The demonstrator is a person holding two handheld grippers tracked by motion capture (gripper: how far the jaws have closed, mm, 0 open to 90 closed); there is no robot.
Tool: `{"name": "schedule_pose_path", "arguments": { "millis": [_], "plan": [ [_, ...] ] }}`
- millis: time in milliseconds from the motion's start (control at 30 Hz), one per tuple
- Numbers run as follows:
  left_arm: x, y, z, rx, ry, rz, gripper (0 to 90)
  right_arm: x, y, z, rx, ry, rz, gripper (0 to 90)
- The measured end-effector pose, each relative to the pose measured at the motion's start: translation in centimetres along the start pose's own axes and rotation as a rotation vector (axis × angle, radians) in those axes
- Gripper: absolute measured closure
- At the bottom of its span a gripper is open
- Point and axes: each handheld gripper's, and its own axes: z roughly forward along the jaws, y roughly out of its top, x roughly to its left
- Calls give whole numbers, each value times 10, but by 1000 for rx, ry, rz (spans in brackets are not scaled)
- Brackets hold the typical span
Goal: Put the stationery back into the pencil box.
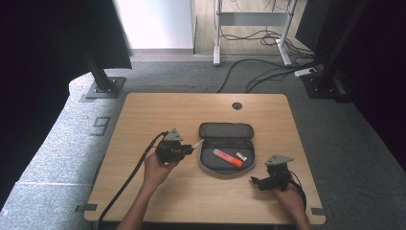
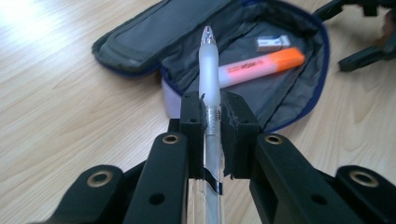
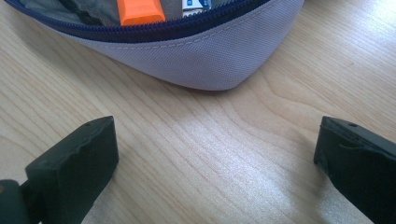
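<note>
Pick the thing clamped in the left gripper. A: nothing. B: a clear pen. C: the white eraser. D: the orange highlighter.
B: in the left gripper view the left gripper has its jaws shut on the clear pen, its tip pointing at the open pencil case.

The right gripper is seen with its 2 jaws spread wide over the table. A grey pouch, unzipped, is observed beyond them, an orange marker inside.

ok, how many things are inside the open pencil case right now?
2. An orange highlighter lies in the pencil case bottom half, and a small white eraser sits just beside its far end. The pen is clamped in the left gripper, not yet inside. Folds might hide more.
</note>
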Motion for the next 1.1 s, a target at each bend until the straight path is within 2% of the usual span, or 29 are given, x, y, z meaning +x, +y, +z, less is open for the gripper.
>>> {"name": "schedule_pose_path", "arguments": {
  "millis": [67,233,333,433,533,633,1100],
  "plan": [
    [-2,2,2,9,8,12,797,0,0,0,0,0,0,0],
    [-5,10,6,-1,-13,23,797,0,0,0,0,0,0,0],
    [-8,14,9,11,-6,40,797,0,0,0,-1,0,1,0],
    [-11,21,14,8,-24,47,796,0,0,0,0,0,1,0],
    [-12,24,17,16,-20,59,796,0,0,0,0,-1,2,0],
    [-14,31,22,11,-41,65,797,0,0,0,0,-1,0,0],
    [-25,52,44,20,-80,99,795,0,0,0,-1,0,0,0]
  ]
}}
